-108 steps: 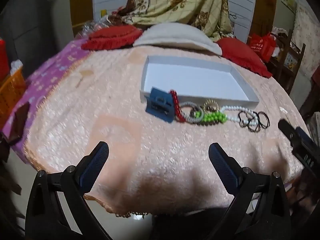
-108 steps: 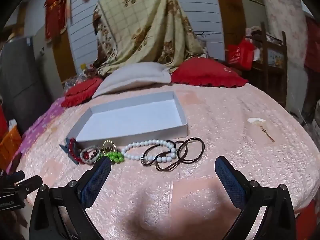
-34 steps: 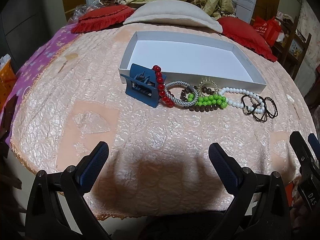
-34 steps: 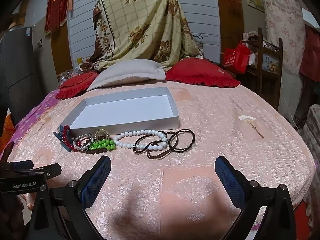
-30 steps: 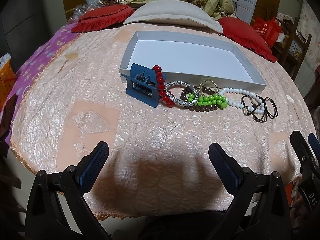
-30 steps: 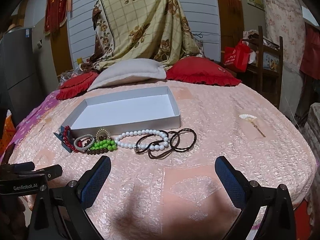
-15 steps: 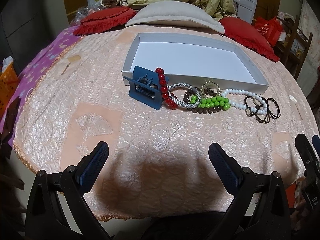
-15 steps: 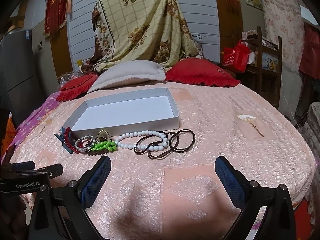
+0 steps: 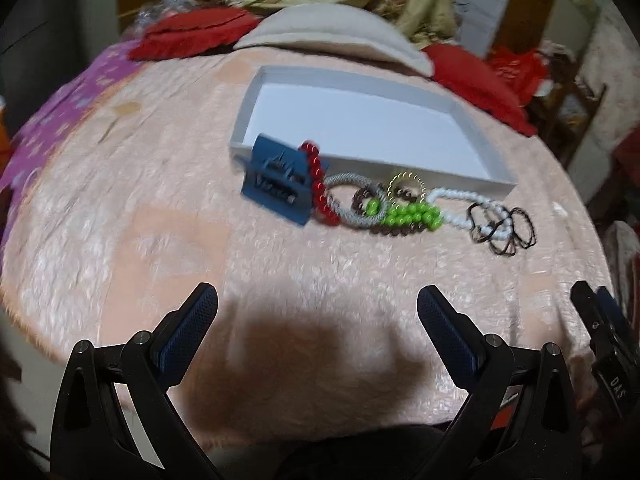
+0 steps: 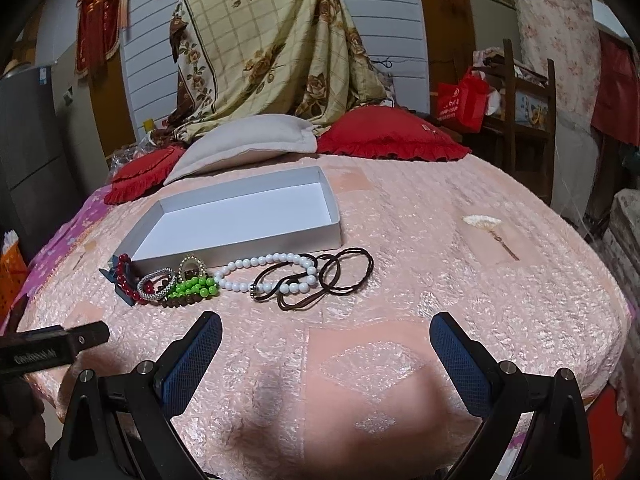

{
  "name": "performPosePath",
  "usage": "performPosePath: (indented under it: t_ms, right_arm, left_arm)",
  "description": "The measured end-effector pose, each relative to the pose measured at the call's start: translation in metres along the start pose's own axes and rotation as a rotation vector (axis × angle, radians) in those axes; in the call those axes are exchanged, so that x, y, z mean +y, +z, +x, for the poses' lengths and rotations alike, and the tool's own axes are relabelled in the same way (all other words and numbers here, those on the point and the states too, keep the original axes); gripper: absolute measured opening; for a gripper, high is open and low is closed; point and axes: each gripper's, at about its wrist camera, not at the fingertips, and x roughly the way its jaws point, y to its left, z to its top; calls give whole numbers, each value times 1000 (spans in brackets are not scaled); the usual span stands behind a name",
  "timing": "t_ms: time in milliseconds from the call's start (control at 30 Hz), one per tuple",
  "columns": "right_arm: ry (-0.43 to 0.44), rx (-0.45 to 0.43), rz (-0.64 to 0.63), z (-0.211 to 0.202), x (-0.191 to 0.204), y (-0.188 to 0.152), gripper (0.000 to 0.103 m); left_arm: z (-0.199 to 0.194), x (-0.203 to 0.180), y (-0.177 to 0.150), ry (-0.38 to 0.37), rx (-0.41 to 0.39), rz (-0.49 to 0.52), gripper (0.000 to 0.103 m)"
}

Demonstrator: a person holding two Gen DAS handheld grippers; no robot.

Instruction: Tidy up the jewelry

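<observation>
An empty white box [image 9: 476, 148] [image 10: 332, 236] lies on the pink bedspread. Along its near side lies a row of jewelry: a blue hair claw [image 9: 276, 192], red bead bracelet [image 9: 318, 186] [image 10: 124, 276], silver rope bangle [image 9: 352, 200] [image 10: 156, 280], gold ring [image 9: 406, 184] [image 10: 192, 266], green beads [image 9: 408, 214] [image 10: 196, 286], brown beads [image 10: 180, 302], white pearl bracelet [image 9: 452, 200] [image 10: 260, 264] and dark hair ties [image 9: 504, 232] [image 10: 332, 276]. My left gripper [image 9: 316, 312] is open and empty, short of the row. My right gripper [image 10: 324, 336] is open and empty, near the hair ties.
Red cushions [image 10: 392, 136] and a beige pillow [image 10: 248, 140] lie behind the box. A small shell-like piece [image 10: 482, 222] lies on the bedspread at the right. The bedspread's front edge [image 9: 120, 368] is just below the grippers. A wooden chair [image 10: 528, 92] stands at the right.
The left view has shifted and blurred; the jewelry row now sits slightly further and more to the right. The right gripper has stayed almost still. Both stay open.
</observation>
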Motion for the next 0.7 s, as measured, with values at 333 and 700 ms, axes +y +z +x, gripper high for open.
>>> performPosePath:
  t_ms: [333,700]
  right_arm:
    - [204,156,-164,49,0,31,78]
    - [201,204,-196,104,-17,48,24]
  left_arm:
    - [39,46,15,73,-68,-4,101]
    - [46,34,5,50,-29,-12,101]
